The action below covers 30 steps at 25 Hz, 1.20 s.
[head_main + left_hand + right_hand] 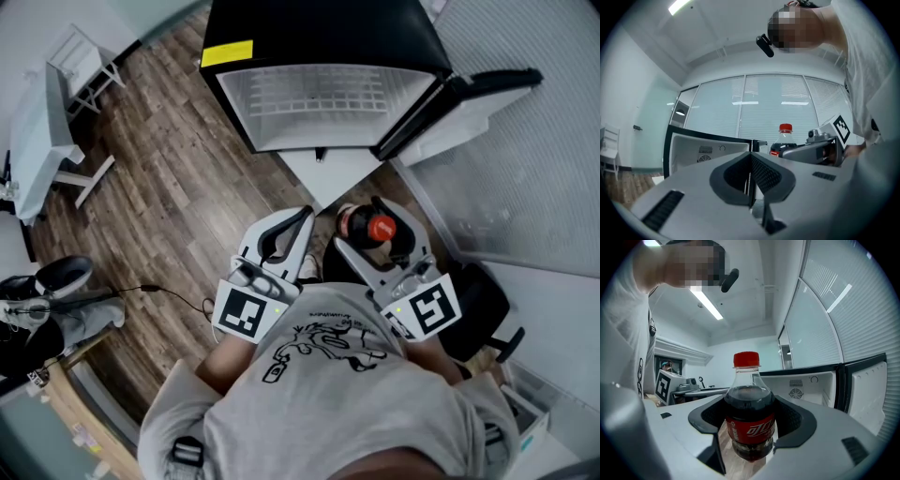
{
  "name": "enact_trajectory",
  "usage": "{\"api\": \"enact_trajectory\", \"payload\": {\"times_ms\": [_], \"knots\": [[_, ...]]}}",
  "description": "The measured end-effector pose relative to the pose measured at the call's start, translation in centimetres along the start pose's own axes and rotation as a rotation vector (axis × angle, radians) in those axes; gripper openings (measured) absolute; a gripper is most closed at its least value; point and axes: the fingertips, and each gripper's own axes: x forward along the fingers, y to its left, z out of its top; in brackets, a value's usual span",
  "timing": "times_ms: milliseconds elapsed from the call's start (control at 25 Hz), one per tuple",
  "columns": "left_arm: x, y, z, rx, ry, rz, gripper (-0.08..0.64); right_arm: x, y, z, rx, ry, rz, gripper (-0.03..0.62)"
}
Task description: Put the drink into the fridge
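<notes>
A dark cola bottle (pixel 749 420) with a red cap and red label stands upright between the jaws of my right gripper (pixel 752 427), which is shut on it. In the head view the bottle (pixel 367 228) is held close to the person's chest, in the right gripper (pixel 375 234). My left gripper (pixel 298 228) is beside it with its jaws shut together and nothing between them. From the left gripper (pixel 751 176) view the bottle (pixel 783 138) shows to the right. The black mini fridge (pixel 323 84) stands ahead on the floor, door (pixel 459 103) swung open to the right, white inside bare.
Wood-look floor lies between me and the fridge. A frosted glass wall (pixel 525 159) runs along the right. A white table (pixel 37 131) and white chair (pixel 86 58) stand at the far left. A black stool (pixel 483 309) is by my right side.
</notes>
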Motion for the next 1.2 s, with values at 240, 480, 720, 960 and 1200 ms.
{"api": "enact_trajectory", "payload": {"times_ms": [240,480,720,960,1200], "knots": [[2.1,0.2,-0.8,-0.029,0.011,-0.016,0.002,0.3,-1.9,-0.5,0.008,0.018,0.000,0.324],[3.9,1.0,-1.1,-0.025,0.016,-0.009,0.002,0.8,-4.0,-0.8,0.005,0.022,-0.002,0.324],[6.1,1.7,-1.5,-0.023,0.021,-0.021,0.002,1.6,-6.4,-0.8,0.016,0.025,0.010,0.324],[8.3,3.1,-2.1,-0.016,0.023,-0.015,0.002,3.2,-8.8,-0.9,0.008,0.031,0.013,0.324],[10.8,4.6,-3.2,0.016,0.037,-0.022,0.002,4.9,-10.7,-1.4,-0.018,0.038,0.009,0.324]]}}
